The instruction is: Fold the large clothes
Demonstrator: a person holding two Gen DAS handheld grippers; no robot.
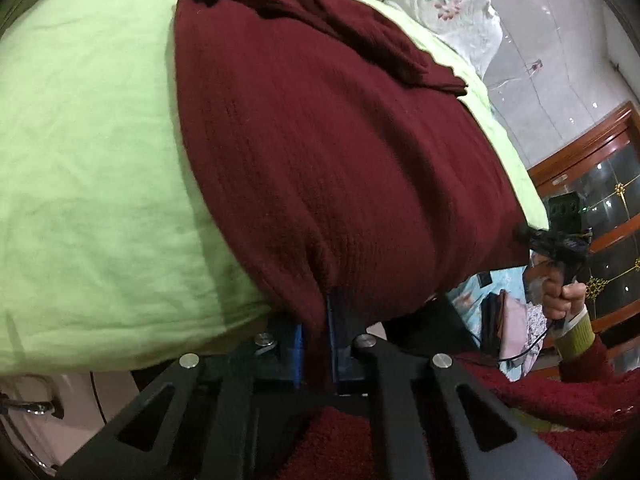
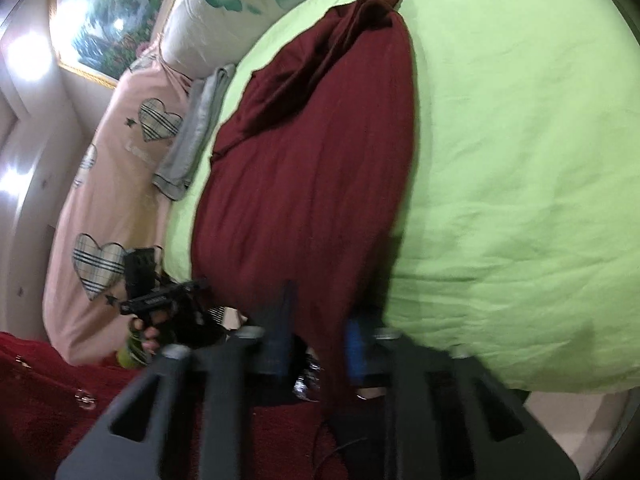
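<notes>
Lying lengthwise on the light green sheet [image 1: 88, 152] of the bed, the maroon knit garment [image 1: 320, 152] stretches away from both tools, its far end bunched in dark folds near the floral pillow [image 1: 440, 4]. The left tool [image 1: 318, 344] has its blue-padded fingers [image 1: 298, 344] drawn close together on a pinch of the garment's near hem, which hangs between them. In the right wrist view the right tool [image 2: 320, 344] likewise has the maroon garment's [image 2: 312, 184] near edge between its blue pads [image 2: 356, 344], the cloth draping down through the gap; this view is blurred, so the grip looks closed on fabric but not sharply. A pink quilt with plaid hearts [image 2: 104, 208] lies beside the green sheet [image 2: 520, 140].
</notes>
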